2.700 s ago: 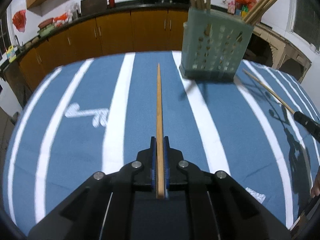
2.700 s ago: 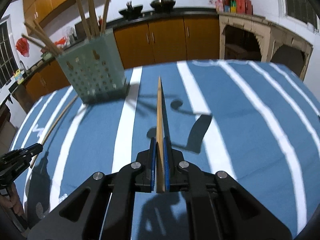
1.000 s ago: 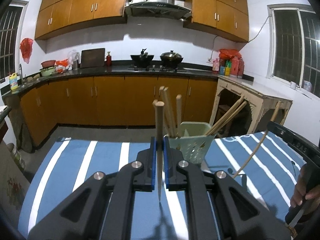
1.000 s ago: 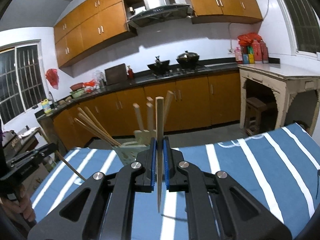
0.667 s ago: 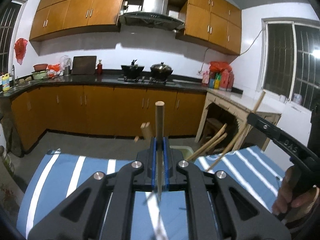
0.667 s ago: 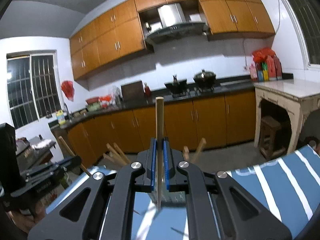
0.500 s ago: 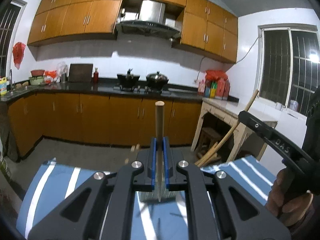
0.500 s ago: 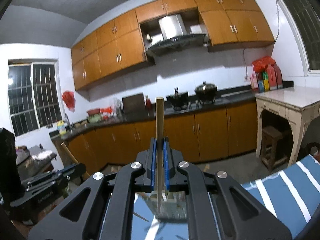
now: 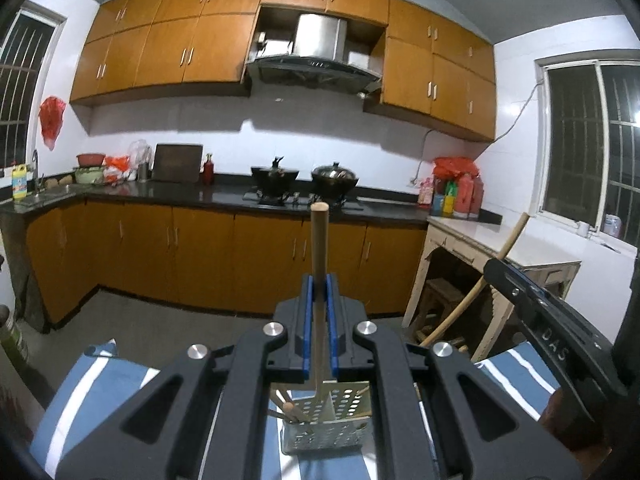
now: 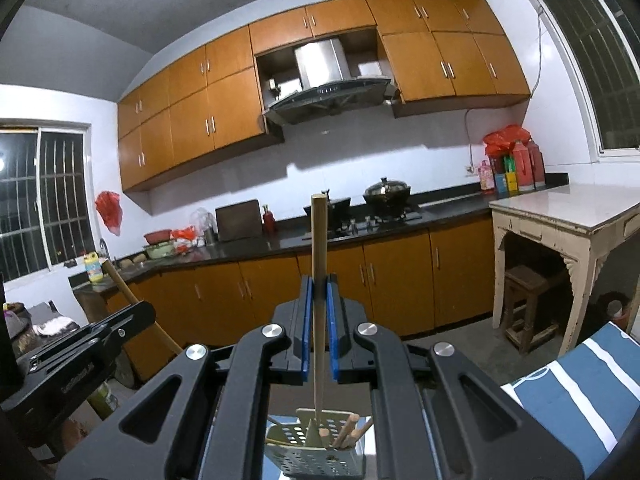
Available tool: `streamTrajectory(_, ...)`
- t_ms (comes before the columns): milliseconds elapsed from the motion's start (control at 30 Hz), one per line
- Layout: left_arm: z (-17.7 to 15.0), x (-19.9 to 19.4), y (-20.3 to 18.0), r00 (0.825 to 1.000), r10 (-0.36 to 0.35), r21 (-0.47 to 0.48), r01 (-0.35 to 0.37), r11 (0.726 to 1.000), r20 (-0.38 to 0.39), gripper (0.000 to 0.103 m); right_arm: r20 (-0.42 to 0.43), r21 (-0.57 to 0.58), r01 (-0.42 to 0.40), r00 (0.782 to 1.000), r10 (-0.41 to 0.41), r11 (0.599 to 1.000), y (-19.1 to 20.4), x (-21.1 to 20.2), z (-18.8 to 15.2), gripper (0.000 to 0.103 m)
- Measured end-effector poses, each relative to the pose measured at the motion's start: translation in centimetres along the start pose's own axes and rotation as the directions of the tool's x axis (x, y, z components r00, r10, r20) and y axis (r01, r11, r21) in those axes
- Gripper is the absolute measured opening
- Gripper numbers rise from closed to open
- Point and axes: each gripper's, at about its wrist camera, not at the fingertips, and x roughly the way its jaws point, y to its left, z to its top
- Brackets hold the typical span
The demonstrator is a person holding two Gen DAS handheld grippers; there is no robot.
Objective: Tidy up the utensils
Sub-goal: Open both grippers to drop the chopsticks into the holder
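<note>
Left wrist view: left gripper (image 9: 319,312) clamps a chopstick (image 9: 319,264) upright over the holder (image 9: 325,424). Right gripper (image 10: 319,312) grips a second stick (image 10: 319,280) above the same holder (image 10: 316,440).

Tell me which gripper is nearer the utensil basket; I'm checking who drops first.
Cannot tell. Left gripper and right gripper both hold a chopstick upright above the utensil basket, tips at its rim.
</note>
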Motion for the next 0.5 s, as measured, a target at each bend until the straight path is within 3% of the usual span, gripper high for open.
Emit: streamTrajectory(500,-3.2,3.9,1.0,0.997,0.014,-0.003,-0.014,1.000,-0.074,0.008,-0.084,-0.040,0.001,0.996,-0.004,0.999,0.7,2.4,-2.9,0.008)
